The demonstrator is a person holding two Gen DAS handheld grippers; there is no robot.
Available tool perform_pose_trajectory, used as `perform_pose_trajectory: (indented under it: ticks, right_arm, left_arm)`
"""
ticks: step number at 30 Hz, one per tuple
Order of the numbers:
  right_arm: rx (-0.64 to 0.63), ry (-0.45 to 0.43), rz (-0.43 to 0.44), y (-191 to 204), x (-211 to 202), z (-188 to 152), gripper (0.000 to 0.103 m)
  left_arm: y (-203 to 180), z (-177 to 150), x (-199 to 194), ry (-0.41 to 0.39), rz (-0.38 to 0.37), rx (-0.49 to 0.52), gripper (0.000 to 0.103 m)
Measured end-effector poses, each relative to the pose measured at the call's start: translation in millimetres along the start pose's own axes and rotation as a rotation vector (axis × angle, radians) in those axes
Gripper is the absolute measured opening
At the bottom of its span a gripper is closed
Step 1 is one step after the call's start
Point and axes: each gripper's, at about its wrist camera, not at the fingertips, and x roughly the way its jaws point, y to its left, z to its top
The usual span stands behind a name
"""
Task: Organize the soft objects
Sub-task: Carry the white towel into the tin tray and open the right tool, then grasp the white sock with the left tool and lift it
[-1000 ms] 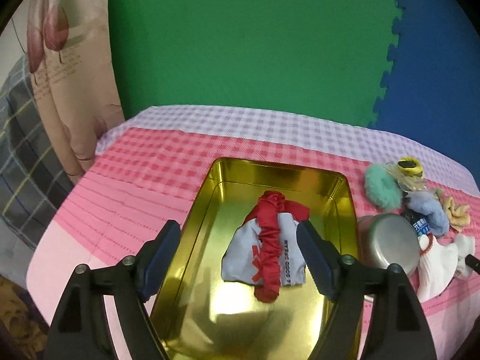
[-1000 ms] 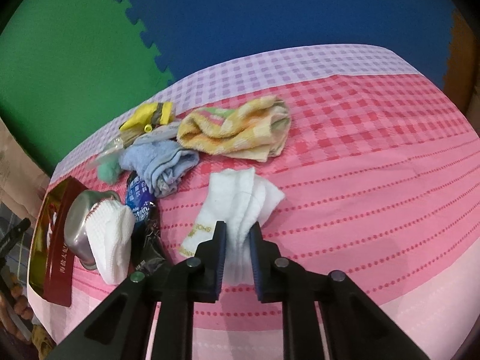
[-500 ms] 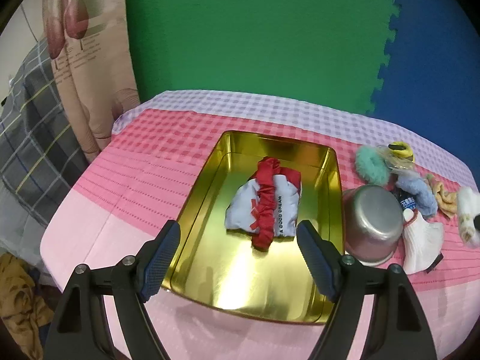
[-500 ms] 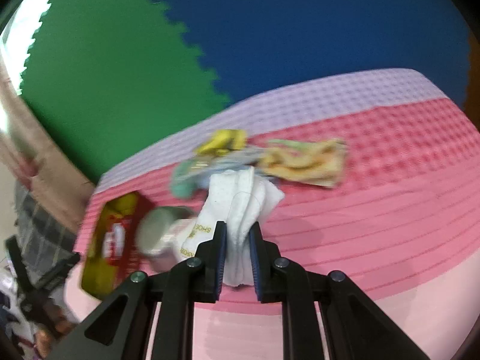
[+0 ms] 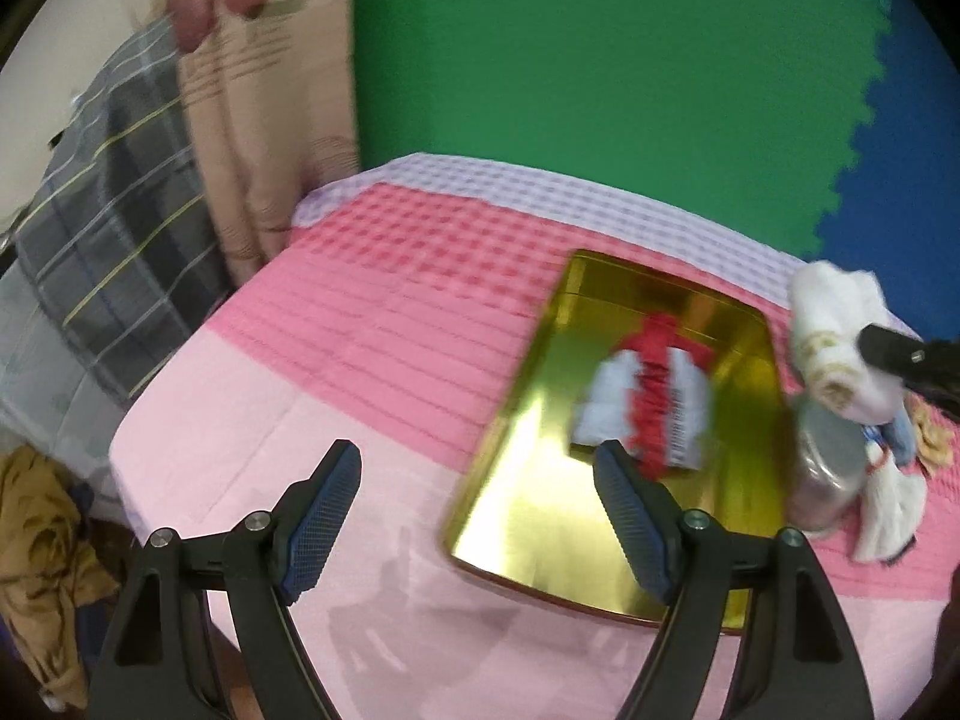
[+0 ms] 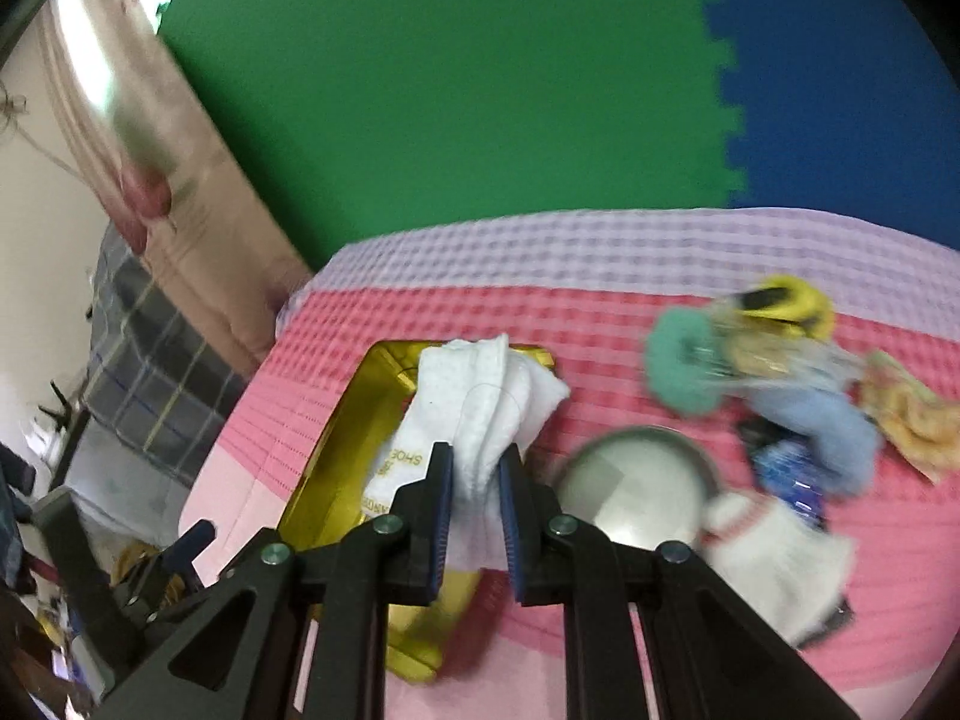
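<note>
A folded white sock [image 6: 480, 414] hangs pinched between the nearly closed jaws of the right hand-held gripper [image 6: 474, 498], held clear of the pink checked worktop [image 6: 660, 312] at the lower centre of the right wrist view. It sits in front of the gold tin tray [image 6: 336, 468] at left centre, the likely place for it to be set down. The pinch sits low on the bundle, so the upper folds flop free above the fingers; a soft thing gripped this way can sag or unfold on release.

In the left wrist view the left hand-held gripper [image 5: 477, 516] stands wide open with nothing between its jaws, hovering over bare cloth at the bottom of the frame, just left of the tray [image 5: 510, 456]. That appears to leave room for the delivery from the right edge, where the sock [image 5: 840, 336] shows. A white pouch with a red ruffle [image 5: 648, 402] already lies inside the tray.

At right in the right wrist view the unsorted heap waits: a metal bowl [image 6: 636, 480], a teal scrunchie [image 6: 681, 360], a light blue cloth [image 6: 828, 426], a white knitted piece [image 6: 774, 552] and an orange-yellow towel [image 6: 912, 414]. Motion blur softens finer detail.
</note>
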Motion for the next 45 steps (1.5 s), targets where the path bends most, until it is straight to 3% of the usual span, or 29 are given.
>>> perform_pose_trajectory:
  ticks: [5,10,17,19,21,23,26,32,36,40,42,45]
  right_arm:
    - [-0.075,0.063,-0.052,28.2,55.4,7.8,0.015]
    - [-0.109,0.151,-0.128,33.5,105.9,8.0,0.015]
    - [-0.107,0.211,-0.095,40.7,137.8,-2.5,0.015]
    - [-0.103,0.19,-0.056,44.3,141.5,0.0,0.018]
    - [-0.134,0.16,-0.105,47.5,136.4,1.6,0.028]
    - [-0.163,0.128,-0.127,50.2,126.7,0.5,0.029]
    - [-0.14,0.046,-0.074,40.8,99.2,-2.1,0.038]
    - [-0.069,-0.142,-0.003,0.0,23.8,-23.9,0.039]
    - [-0.06,-0.205,-0.119,-51.4,-29.8,-64.3,0.039]
    - [-0.049,-0.219,-0.33,-119.0,-73.2,-102.0,0.039]
    - [-0.062,-0.207,-0.506,-156.8,-88.7,-117.0,0.039]
    - [-0.024,-0.199,-0.641,-207.8,-109.1,-131.4,0.039]
  left_arm:
    - [25.8,1.5,7.1,0.002,0.041,-0.062,0.076]
    - [27.3,3.2,14.3,0.015,0.041,-0.056,0.076]
    - [17.6,1.4,19.3,0.021,0.038,-0.022,0.076]
    - [15.3,0.5,19.3,0.025,0.039,-0.016,0.076]
    - [13.0,-0.3,16.2,0.02,0.034,-0.017,0.076]
    - [10.1,-0.6,12.7,0.007,0.04,-0.017,0.076]
    - [2.0,-3.2,9.4,-0.004,0.043,0.008,0.08]
    - [-20.4,-5.8,-3.0,-0.043,0.046,0.1,0.081]
    - [-47.6,-10.4,-25.1,-0.05,-0.043,0.182,0.083]
    - [-90.1,-21.0,-49.9,0.003,-0.222,0.269,0.087]
    - [-114.2,-27.2,-60.1,0.034,-0.301,0.297,0.088]
    - [-151.6,-36.8,-68.2,0.098,-0.422,0.304,0.088]
